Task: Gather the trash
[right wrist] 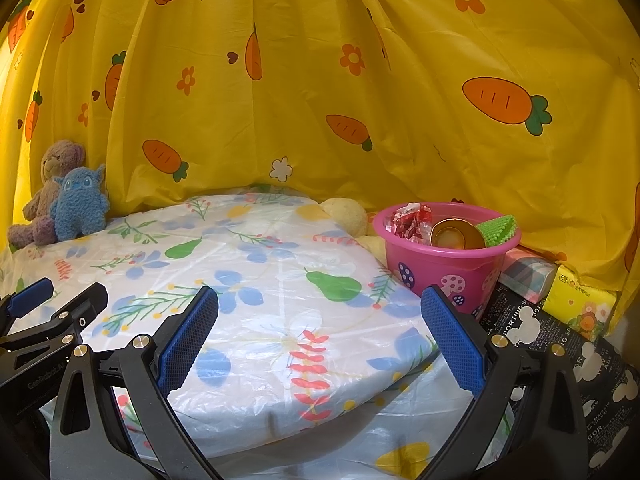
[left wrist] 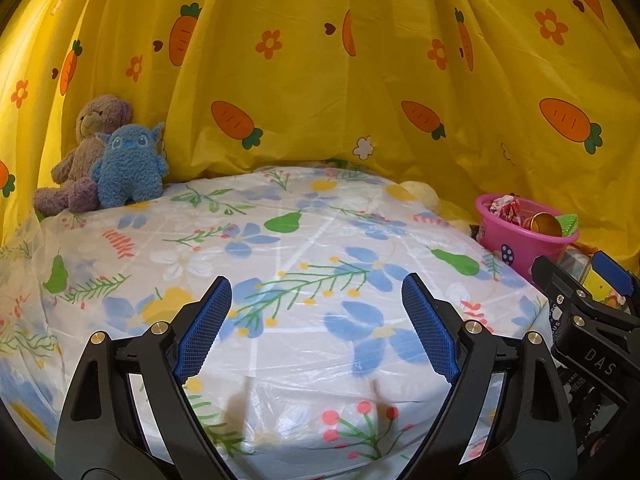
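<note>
A pink bucket stands at the right of the bed, also seen in the left wrist view as the pink bucket. Inside it lie a red and white wrapper, a gold tin and a green ridged piece. My left gripper hovers open over the flowered sheet with nothing between its blue pads. My right gripper is open too, empty, above the sheet's near right corner, just left of the bucket. Each gripper shows at the edge of the other's view.
A brown teddy and a blue plush sit at the far left corner. A yellow carrot-print curtain closes off the back. A tissue pack, a checked box and black printed paper lie right of the bucket. A pale yellow plush lies behind it.
</note>
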A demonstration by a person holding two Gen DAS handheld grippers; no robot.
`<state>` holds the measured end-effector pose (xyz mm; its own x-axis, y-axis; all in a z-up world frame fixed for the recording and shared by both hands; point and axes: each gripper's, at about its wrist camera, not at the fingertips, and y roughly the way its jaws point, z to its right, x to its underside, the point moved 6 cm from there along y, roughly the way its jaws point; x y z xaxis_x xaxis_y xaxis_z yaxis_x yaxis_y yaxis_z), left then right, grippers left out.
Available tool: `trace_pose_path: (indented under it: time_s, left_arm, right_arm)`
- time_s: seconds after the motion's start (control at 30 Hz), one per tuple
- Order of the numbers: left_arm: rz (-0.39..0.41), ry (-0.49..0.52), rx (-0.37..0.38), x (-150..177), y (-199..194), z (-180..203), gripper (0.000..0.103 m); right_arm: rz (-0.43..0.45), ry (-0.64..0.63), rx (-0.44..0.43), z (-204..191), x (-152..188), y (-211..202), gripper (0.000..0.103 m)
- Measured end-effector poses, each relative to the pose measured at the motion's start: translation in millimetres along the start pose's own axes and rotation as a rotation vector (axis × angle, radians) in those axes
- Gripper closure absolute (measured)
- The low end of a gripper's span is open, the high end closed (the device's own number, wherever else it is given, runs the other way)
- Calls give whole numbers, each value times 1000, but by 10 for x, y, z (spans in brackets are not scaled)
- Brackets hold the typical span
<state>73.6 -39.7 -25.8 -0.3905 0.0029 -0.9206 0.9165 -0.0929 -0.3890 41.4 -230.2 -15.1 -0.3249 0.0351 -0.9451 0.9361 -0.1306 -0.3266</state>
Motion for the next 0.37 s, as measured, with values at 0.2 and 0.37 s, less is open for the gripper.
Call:
trace_pose_path:
  time_s: [0.2, 0.37]
  left_arm:
    - [4, 0, 3, -6, -1, 6, 10]
    - [3, -12, 18, -11, 7, -9, 10]
  right_arm:
    - [-2, 3, 2, -4, 8, 0, 6]
    - [-2, 4, 1, 12, 8, 6, 6]
